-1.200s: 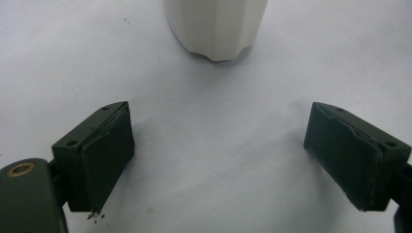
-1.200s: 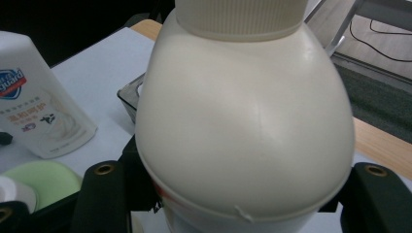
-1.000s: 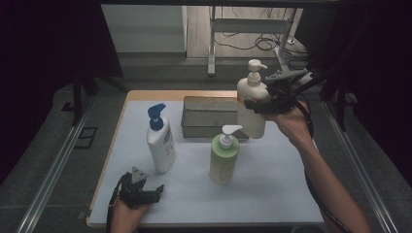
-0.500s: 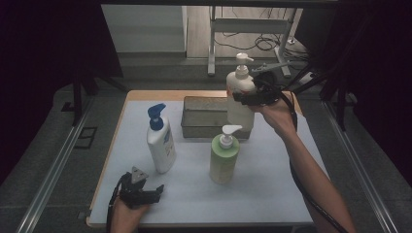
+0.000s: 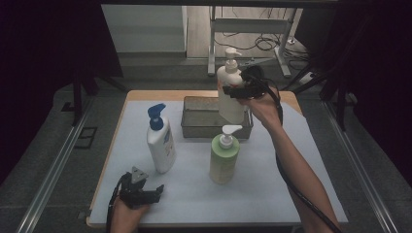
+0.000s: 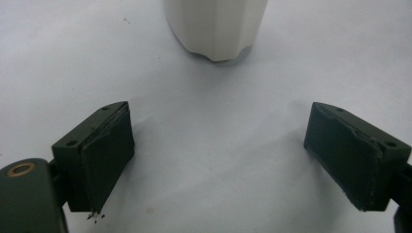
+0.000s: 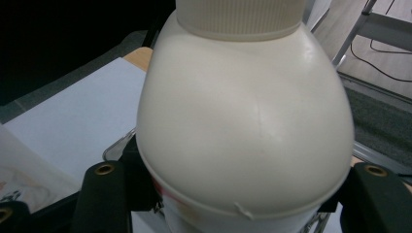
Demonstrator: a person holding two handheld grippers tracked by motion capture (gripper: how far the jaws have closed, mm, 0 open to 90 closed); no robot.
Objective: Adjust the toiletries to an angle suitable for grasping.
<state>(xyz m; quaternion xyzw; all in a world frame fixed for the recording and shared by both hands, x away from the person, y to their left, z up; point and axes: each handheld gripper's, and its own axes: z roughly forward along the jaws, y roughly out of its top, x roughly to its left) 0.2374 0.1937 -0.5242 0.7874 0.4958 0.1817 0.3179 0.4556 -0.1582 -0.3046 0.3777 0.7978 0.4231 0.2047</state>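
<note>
Right tongs (image 5: pixel 233 92) clamp the cream pump bottle (image 5: pixel 229 94), upright, directly above the wire basket (image 5: pixel 194 127). Left tongs (image 5: pixel 145 191), spread wide and empty, rest at the near table (image 5: pixel 301 160) edge.

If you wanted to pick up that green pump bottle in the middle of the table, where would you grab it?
Grip the green pump bottle around its straight body, below the shoulder, coming in level from the near, open side of the table. It stands upright and its sides look even there, so the pads should sit flat. The white pump head on top is narrow and probably moves, so it looks like a poor hold.
</note>
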